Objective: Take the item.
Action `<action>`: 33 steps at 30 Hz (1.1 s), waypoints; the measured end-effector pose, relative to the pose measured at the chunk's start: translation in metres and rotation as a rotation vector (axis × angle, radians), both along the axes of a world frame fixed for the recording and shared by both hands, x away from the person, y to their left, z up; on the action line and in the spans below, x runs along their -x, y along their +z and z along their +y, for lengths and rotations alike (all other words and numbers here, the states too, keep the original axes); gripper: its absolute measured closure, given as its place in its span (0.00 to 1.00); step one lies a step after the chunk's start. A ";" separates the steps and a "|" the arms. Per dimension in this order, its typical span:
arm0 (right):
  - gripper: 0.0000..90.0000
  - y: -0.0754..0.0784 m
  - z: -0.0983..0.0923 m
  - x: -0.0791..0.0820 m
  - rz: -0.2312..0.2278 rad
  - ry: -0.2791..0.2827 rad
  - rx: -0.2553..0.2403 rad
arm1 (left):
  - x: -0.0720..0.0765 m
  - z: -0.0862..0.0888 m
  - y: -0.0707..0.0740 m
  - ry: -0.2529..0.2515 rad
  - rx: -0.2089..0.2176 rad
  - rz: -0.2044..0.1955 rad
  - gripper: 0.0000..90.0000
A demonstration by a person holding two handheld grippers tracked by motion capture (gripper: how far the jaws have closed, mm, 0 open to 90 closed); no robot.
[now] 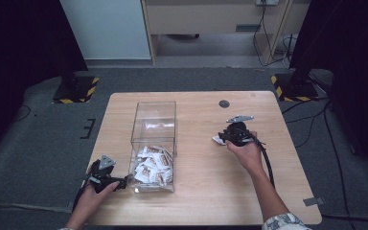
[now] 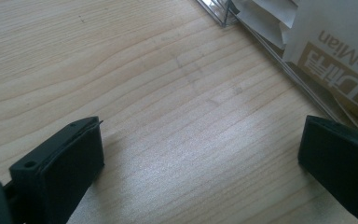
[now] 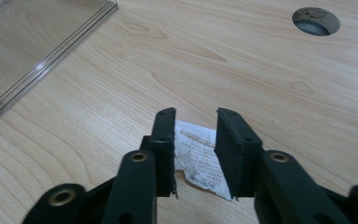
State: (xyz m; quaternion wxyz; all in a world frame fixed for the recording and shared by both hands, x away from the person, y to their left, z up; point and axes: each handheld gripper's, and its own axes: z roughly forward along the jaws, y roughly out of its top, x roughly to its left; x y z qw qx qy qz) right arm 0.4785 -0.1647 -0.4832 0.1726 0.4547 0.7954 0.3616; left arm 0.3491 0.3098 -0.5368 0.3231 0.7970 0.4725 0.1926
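A clear plastic box [image 1: 154, 125] stands on the wooden table [image 1: 206, 191], with several white and brown sachets [image 1: 152, 165] heaped in its near end. My left gripper [image 1: 124, 182] rests on the table at the box's near left corner. In the left gripper view the left gripper [image 2: 200, 135] is open wide over bare wood, with the sachets [image 2: 335, 42] behind the box wall [image 2: 214, 11] at the upper right. My right gripper [image 1: 222, 138] is low over a single sachet [image 1: 217, 140] right of the box. Its jaws [image 3: 196, 116] stand apart, with the sachet [image 3: 196, 149] flat on the table between them.
A round cable hole [image 1: 224, 103] sits in the table behind the right gripper, and in the right gripper view the hole [image 3: 315, 21] lies at the upper right. The far end of the box [image 3: 37, 42] holds little. Dark stands flank the table on the floor.
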 end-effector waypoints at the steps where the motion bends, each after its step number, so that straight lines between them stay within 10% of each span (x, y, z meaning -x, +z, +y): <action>1: 0.68 0.000 0.000 0.000 0.000 -0.002 -0.001 | 0.000 0.000 0.000 0.000 0.000 0.000 0.00; 21: 0.15 0.013 -0.005 0.004 -0.029 -0.057 -0.031 | 0.000 0.000 0.000 0.000 0.000 0.000 0.00; 33: 0.11 0.025 -0.008 0.015 -0.067 -0.056 -0.042 | 0.000 0.000 0.000 0.000 0.000 0.000 0.00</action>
